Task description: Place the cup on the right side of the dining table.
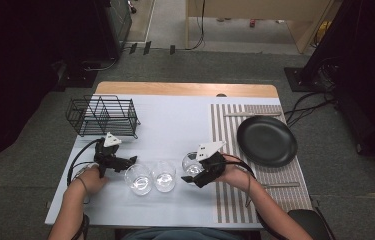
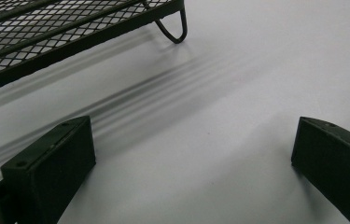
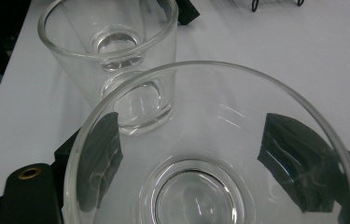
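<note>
Glasses [image 1: 151, 177] stand between open left tongs [image 1: 131, 160] and wire rack [image 1: 103, 116]-side table

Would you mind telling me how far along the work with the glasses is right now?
Done: nothing; the wire rack is empty. In hand: the right gripper is shut on a glass. The left gripper is open beside the others. Left: two glasses on the table.

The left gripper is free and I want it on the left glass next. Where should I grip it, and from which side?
Grip the left glass across its round wall, jaws level, coming in from its left, where the left gripper is, jaws open. The glass stands upright, and the middle glass stands close on its right, leaving little room there.
</note>
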### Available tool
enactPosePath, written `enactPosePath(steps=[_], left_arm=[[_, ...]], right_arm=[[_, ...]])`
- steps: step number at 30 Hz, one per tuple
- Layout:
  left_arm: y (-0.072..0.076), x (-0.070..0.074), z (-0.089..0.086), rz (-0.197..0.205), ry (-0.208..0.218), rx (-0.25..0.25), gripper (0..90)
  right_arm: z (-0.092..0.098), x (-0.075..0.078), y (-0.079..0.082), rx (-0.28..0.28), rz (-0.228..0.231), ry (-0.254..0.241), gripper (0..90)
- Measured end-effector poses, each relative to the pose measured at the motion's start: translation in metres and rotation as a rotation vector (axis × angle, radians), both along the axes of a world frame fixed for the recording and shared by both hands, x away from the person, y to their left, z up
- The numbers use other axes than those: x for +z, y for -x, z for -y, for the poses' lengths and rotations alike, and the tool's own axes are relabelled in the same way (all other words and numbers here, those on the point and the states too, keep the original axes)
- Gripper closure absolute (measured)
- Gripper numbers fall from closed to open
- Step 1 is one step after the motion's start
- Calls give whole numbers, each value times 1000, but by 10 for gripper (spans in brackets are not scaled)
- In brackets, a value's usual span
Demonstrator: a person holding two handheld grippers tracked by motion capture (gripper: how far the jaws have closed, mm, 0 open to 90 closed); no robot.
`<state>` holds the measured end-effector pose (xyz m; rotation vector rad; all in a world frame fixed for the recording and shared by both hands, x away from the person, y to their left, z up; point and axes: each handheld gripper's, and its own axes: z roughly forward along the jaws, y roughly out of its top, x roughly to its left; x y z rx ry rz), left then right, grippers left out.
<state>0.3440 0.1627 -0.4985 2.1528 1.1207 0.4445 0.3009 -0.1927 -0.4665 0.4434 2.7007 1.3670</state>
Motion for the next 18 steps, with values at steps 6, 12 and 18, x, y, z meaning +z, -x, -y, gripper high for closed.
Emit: enactPosePath(steps=[6,12,18], left_arm=[[0,0,0,0,0,0,0],[0,0,0,0,1,0,0],[0,0,0,0,1,0,0]], right_arm=[[-1,2,-2,-19,6,0,187],[-1,2,-3,-40,1,13,187],[-2,2,-4,-58,-14,15,187]])
